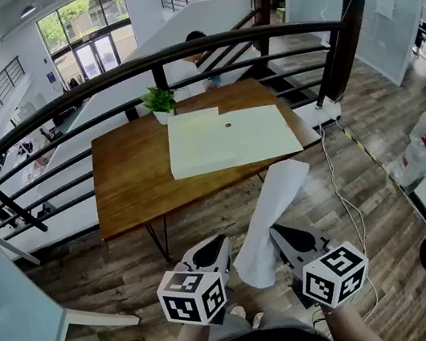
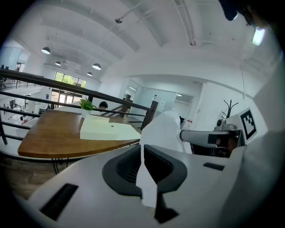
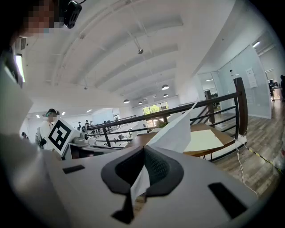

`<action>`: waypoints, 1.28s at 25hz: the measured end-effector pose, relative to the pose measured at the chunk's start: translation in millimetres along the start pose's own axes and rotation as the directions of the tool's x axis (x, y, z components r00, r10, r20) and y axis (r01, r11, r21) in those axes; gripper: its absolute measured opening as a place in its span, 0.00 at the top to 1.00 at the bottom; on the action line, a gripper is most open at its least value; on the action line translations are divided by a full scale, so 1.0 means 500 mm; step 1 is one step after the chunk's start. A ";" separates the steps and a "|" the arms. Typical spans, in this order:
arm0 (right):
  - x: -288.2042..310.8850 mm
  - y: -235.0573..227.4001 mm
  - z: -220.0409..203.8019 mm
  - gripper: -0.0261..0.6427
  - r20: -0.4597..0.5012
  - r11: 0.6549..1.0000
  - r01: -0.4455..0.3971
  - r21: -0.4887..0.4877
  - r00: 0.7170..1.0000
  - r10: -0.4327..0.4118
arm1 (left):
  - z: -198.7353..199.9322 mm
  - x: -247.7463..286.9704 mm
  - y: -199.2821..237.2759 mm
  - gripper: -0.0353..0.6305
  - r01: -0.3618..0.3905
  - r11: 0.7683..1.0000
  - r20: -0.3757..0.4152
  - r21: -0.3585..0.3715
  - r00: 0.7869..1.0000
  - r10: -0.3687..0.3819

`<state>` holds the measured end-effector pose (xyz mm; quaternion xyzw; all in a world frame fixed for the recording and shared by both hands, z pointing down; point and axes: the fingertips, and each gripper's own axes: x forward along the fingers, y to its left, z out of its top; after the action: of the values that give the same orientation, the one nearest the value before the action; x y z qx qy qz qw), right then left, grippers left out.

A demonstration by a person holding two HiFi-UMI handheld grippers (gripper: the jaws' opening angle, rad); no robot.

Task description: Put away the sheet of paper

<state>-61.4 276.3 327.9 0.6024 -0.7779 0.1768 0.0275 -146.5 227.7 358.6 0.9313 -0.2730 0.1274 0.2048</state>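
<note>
A white sheet of paper hangs in the air in front of the wooden table, bowed into a loose curl. My left gripper is shut on its near left corner, where the sheet of paper shows pinched between the jaws. My right gripper is shut on the near right corner, the sheet of paper rising from its jaws. On the table lies a stack of pale yellow paper.
A small potted plant stands at the table's far edge. A black curved railing runs behind the table, with a post at the right. A cable trails over the wood floor. A pale chair stands at left.
</note>
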 end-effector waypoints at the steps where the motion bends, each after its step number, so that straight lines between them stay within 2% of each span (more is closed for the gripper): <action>1: -0.001 -0.004 0.000 0.92 0.000 1.000 0.002 -0.001 1.000 -0.002 | 0.000 0.003 0.001 0.90 -0.001 1.000 -0.001 0.002 1.000 0.001; 7: -0.005 -0.031 -0.001 0.92 0.001 1.000 0.019 0.000 1.000 -0.019 | 0.002 0.022 0.000 0.90 0.003 1.000 0.005 -0.014 1.000 -0.003; 14: -0.018 -0.051 0.017 0.92 0.058 0.999 -0.011 0.046 0.998 0.008 | -0.001 0.038 -0.013 0.90 0.003 1.000 0.004 -0.005 1.000 -0.003; 19: -0.018 -0.060 0.006 0.92 0.037 0.998 -0.036 0.044 0.999 0.035 | -0.008 0.056 -0.031 0.90 -0.017 0.999 0.004 -0.042 1.000 0.018; 25: -0.034 -0.074 -0.020 0.92 -0.001 0.998 -0.060 0.029 0.998 0.060 | -0.026 0.067 -0.054 0.90 -0.027 0.998 0.009 -0.049 1.000 0.027; 32: -0.014 -0.106 -0.038 0.92 -0.032 0.996 -0.082 0.041 0.996 0.083 | -0.025 0.113 -0.043 0.90 -0.025 0.998 0.001 -0.059 1.000 0.025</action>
<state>-12.5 277.2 356.9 0.5671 -0.7979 0.2034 0.0214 -89.8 224.3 382.7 0.9215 -0.2886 0.1211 0.2302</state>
